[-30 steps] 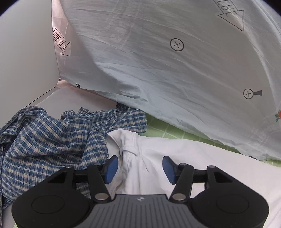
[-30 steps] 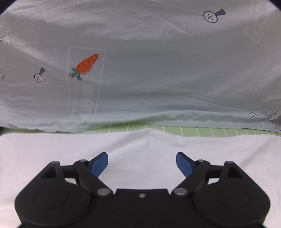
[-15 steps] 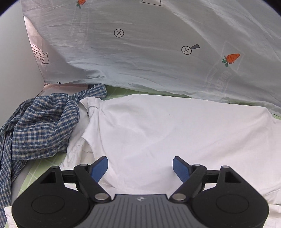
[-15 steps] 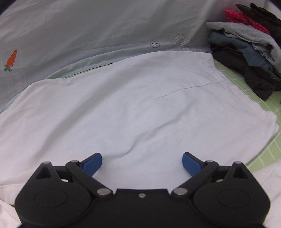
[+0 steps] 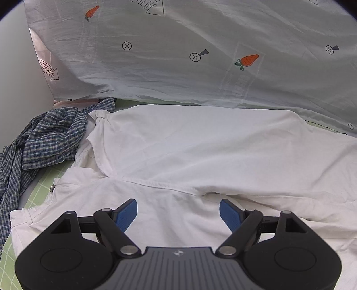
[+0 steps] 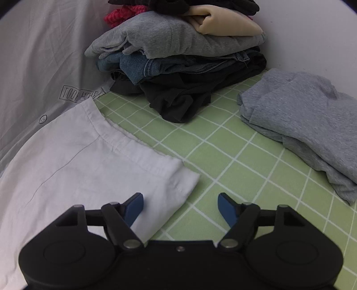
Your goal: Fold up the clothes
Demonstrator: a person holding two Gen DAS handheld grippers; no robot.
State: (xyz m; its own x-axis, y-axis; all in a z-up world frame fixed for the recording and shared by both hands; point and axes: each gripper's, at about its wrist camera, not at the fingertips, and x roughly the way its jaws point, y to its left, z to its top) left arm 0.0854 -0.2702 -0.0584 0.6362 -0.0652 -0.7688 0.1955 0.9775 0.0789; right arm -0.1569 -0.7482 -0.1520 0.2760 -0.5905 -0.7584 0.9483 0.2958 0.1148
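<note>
Since a second ago: I have drawn both grippers back from the printed backdrop sheet (image 5: 200,33).
Left wrist view: left gripper (image 5: 178,212), jaws apart and empty, hovers over the white garment (image 5: 200,145), which runs left to right across the green grid mat (image 5: 42,178); plaid shirt (image 5: 44,138) far left.
Right wrist view: right gripper (image 6: 180,208), jaws apart, straddles the garment's near-right hem corner (image 6: 178,178); folded stack (image 6: 178,55) far, grey shirt (image 6: 308,116) right.
Key relation: I judge the right gripper nearer that corner.

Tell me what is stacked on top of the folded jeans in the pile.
On the jeans lies a folded grey sweatshirt, then a cream garment, with something pink and black clothes at the frame edge. Anything higher is cut off.
</note>
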